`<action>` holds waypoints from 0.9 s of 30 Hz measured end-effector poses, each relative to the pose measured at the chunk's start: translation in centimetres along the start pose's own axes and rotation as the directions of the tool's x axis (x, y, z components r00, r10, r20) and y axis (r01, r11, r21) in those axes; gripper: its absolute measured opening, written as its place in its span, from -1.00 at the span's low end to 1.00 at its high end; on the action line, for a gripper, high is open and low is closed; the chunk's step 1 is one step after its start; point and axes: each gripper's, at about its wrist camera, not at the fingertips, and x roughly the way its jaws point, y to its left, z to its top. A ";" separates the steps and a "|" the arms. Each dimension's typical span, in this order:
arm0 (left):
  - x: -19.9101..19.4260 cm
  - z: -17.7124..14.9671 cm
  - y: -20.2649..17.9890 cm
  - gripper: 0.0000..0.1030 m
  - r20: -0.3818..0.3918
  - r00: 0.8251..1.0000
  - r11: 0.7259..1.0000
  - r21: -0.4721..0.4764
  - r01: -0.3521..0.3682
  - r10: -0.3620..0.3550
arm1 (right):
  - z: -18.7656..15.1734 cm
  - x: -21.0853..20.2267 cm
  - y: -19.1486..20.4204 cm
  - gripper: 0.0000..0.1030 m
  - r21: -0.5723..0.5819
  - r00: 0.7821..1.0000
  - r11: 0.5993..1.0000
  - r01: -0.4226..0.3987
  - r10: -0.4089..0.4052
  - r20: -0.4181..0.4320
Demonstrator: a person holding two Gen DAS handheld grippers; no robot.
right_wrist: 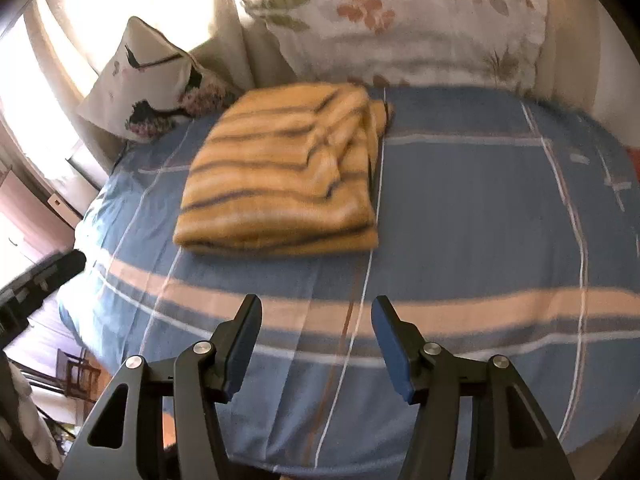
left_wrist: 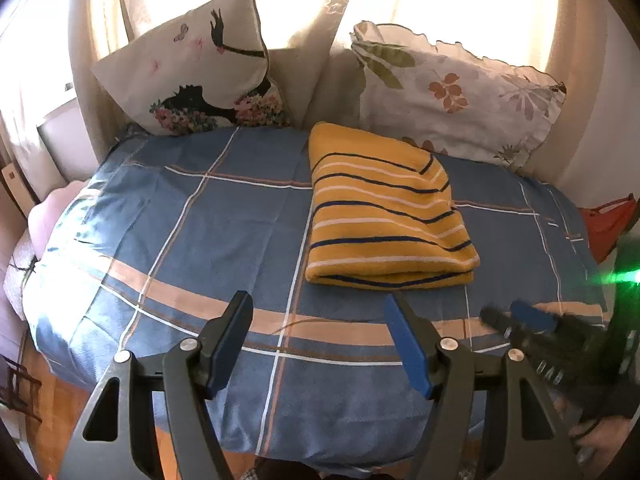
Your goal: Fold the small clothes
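A yellow garment with dark and white stripes [left_wrist: 384,212] lies folded into a neat rectangle on the blue checked bed cover [left_wrist: 200,220]. It also shows, blurred, in the right wrist view [right_wrist: 284,176]. My left gripper [left_wrist: 318,304] is open and empty, above the cover in front of the garment. My right gripper [right_wrist: 316,308] is open and empty, also short of the garment's near edge. The right gripper appears blurred at the right edge of the left wrist view [left_wrist: 532,320].
Two pillows stand at the head of the bed: one with a black figure print [left_wrist: 200,68] on the left, one with a leaf print [left_wrist: 452,92] on the right. Curtains hang behind them. A red object [left_wrist: 608,224] lies at the right edge. Wooden floor shows below left.
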 end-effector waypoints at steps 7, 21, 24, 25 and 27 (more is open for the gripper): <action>4.2 2.8 1.3 0.31 -0.021 1.000 1.000 0.006 0.000 0.000 | 10.0 3.1 -1.6 0.20 0.067 0.992 0.997 -0.034 0.026 0.123; 15.7 6.6 2.8 0.32 -0.189 0.978 0.996 -0.004 0.089 -0.089 | 17.9 17.1 -6.3 -0.85 0.343 0.996 0.939 0.040 -0.008 -0.094; 16.6 6.7 2.5 0.32 -0.204 0.973 0.994 0.006 0.110 -0.106 | 17.8 18.0 -6.1 -0.84 0.297 0.991 0.950 0.096 -0.063 -0.121; 16.7 6.6 2.3 0.32 -0.205 0.973 0.994 0.015 0.109 -0.104 | 17.9 17.9 -5.7 -0.83 0.271 0.989 0.956 0.117 -0.087 -0.120; 17.0 6.5 2.2 0.33 -0.208 0.973 0.994 0.024 0.109 -0.102 | 18.0 16.8 -5.1 -0.80 0.254 0.986 0.956 0.148 -0.124 -0.107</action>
